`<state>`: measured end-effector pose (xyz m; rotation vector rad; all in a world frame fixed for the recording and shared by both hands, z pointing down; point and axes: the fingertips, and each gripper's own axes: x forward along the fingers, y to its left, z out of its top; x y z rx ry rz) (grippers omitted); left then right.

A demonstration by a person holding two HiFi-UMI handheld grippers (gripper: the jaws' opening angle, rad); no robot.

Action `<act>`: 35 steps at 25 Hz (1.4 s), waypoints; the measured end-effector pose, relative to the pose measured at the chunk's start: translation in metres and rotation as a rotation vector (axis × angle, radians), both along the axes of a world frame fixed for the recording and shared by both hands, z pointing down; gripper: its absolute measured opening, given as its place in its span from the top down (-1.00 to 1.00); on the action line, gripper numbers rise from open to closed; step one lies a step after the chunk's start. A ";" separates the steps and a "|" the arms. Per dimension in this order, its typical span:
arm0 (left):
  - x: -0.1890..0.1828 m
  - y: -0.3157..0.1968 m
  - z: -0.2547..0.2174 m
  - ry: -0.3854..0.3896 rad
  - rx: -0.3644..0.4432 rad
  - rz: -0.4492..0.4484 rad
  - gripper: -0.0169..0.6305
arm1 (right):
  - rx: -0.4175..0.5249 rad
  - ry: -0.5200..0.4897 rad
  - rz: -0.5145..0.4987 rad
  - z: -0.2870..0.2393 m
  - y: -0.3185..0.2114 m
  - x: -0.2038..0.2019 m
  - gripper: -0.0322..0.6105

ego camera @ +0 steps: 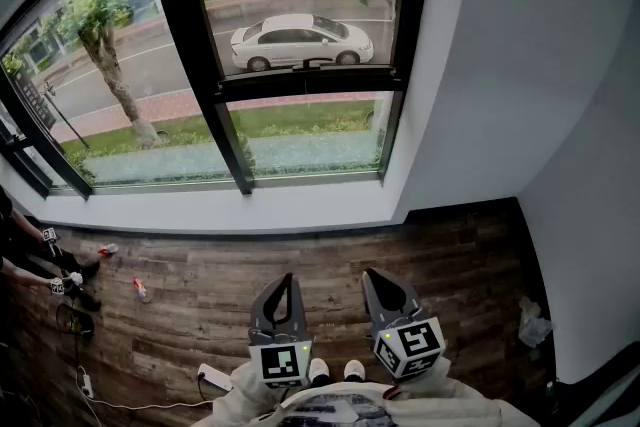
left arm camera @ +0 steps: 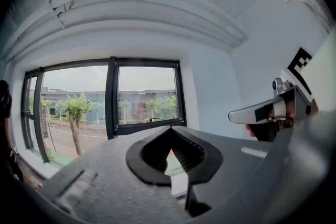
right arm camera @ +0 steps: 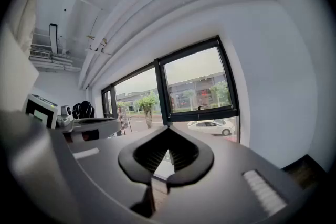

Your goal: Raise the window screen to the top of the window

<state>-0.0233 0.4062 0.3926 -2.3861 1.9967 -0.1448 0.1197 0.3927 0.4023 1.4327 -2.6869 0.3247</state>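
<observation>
The window [ego camera: 300,45] has black frames. Across its right pane runs a black horizontal bar [ego camera: 310,80] with a small handle [ego camera: 315,63] on top, about mid-height. The same bar and handle [left arm camera: 153,120] show in the left gripper view, and the handle [right arm camera: 202,107] in the right gripper view. Both grippers hang low over the floor, well short of the window. My left gripper [ego camera: 289,278] is shut with nothing in it, and so is my right gripper [ego camera: 371,273]. Each sees the other: the right gripper [left arm camera: 262,113] and the left gripper [right arm camera: 89,126].
Dark wood floor [ego camera: 300,265] lies between me and the sill. A person [ego camera: 30,255] crouches at far left with small items and a red bottle [ego camera: 140,289] nearby. A power strip [ego camera: 214,377] lies by my feet. A crumpled bag [ego camera: 531,320] sits by the white right wall [ego camera: 560,115].
</observation>
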 end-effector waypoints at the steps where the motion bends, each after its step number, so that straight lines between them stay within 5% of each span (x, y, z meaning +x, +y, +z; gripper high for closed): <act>1: 0.002 -0.002 0.001 0.002 -0.004 0.002 0.94 | 0.001 0.000 0.000 0.001 -0.001 0.001 0.89; 22: 0.075 -0.017 -0.011 -0.013 0.005 -0.007 0.94 | 0.036 -0.114 0.024 -0.011 -0.020 0.076 0.89; 35: 0.075 -0.073 -0.005 -0.017 0.016 0.020 0.94 | 0.035 -0.105 0.045 -0.002 -0.073 0.074 0.89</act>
